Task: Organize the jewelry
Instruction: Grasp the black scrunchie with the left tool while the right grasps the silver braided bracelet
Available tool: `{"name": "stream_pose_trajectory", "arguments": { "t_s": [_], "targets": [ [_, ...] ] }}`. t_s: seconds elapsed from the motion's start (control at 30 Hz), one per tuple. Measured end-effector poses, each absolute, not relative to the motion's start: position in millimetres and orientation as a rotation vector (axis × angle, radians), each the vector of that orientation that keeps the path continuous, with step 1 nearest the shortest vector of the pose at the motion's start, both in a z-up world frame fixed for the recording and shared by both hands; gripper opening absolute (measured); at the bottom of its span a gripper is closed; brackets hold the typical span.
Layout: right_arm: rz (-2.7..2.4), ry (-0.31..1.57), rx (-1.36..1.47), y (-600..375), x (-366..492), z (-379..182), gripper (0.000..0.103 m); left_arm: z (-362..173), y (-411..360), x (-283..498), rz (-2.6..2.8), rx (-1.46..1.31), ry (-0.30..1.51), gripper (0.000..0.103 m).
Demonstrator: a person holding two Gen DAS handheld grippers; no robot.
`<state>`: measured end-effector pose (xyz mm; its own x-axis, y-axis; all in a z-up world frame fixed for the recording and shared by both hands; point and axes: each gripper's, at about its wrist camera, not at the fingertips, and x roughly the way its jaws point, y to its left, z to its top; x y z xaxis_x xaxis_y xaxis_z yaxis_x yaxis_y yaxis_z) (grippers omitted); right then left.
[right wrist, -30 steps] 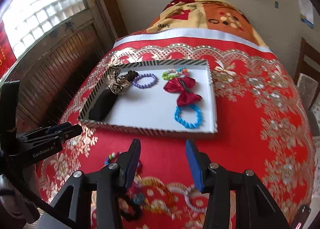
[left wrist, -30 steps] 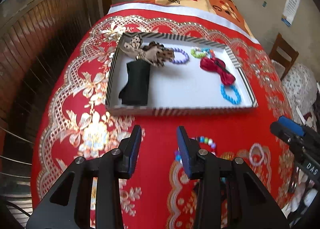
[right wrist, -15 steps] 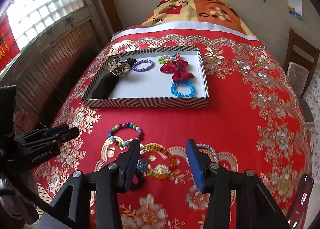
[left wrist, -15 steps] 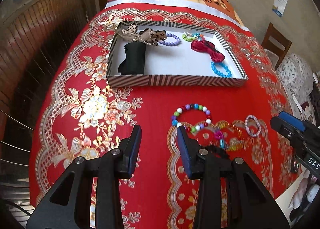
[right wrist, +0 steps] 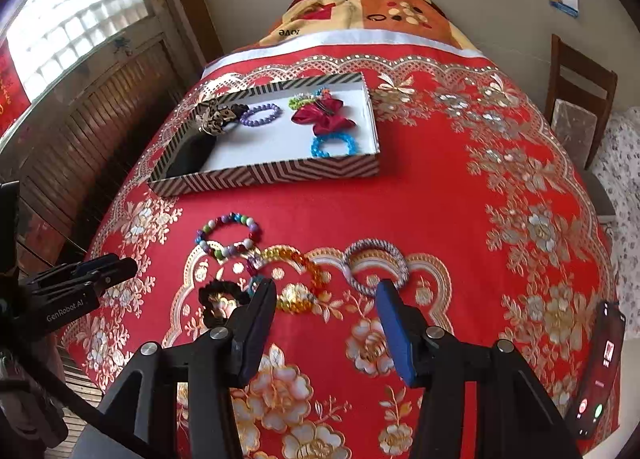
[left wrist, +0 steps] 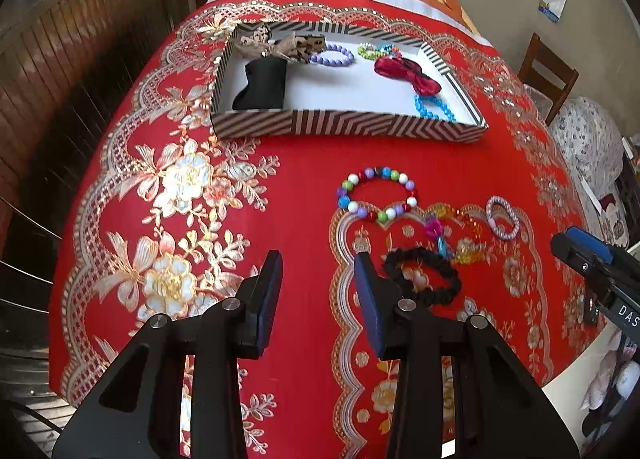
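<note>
A striped tray (left wrist: 352, 125) (right wrist: 264, 174) on the red tablecloth holds a purple bead bracelet (left wrist: 333, 57), a red bow (left wrist: 406, 73), a blue bracelet (right wrist: 334, 145), a leopard bow (left wrist: 276, 45) and a black pouch (left wrist: 262, 85). In front of it lie a multicoloured bead bracelet (left wrist: 378, 195) (right wrist: 229, 239), an orange bead strand (right wrist: 298, 279), a grey-white ring (right wrist: 376, 265) (left wrist: 503, 217) and a black scrunchie (left wrist: 422, 277) (right wrist: 220, 301). My left gripper (left wrist: 316, 275) is open, left of the scrunchie. My right gripper (right wrist: 326, 299) is open over the orange strand.
A phone (right wrist: 600, 371) lies at the table's right edge. A wooden chair (right wrist: 580, 99) stands to the right and wooden shutters (left wrist: 80, 59) to the left. A patterned blanket (right wrist: 372, 11) lies behind the tray.
Both grippers have pulled back from the tray toward the near edge, bringing the loose bracelets and scrunchie into view. Both stay open.
</note>
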<state>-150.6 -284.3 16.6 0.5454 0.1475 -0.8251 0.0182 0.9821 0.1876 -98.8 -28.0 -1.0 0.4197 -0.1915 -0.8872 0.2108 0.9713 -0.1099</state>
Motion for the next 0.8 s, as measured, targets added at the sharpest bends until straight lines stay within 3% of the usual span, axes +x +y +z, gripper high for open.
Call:
{"name": "stream_pose_trajectory", "arguments": {
  "t_s": [0.6, 0.8],
  "targets": [
    [0.069, 1.009, 0.193, -292.6, -173.3, 6.2, 0.050, -7.4, -39.6, -118.4, -0.286, 0.014, 1.133, 0.036],
    [0.045, 1.026, 0.214, -307.0, -174.1, -5.0, 0.050, -15.4, -46.8, -116.2, -0.347, -0.049, 1.177, 0.044]
  ]
}}
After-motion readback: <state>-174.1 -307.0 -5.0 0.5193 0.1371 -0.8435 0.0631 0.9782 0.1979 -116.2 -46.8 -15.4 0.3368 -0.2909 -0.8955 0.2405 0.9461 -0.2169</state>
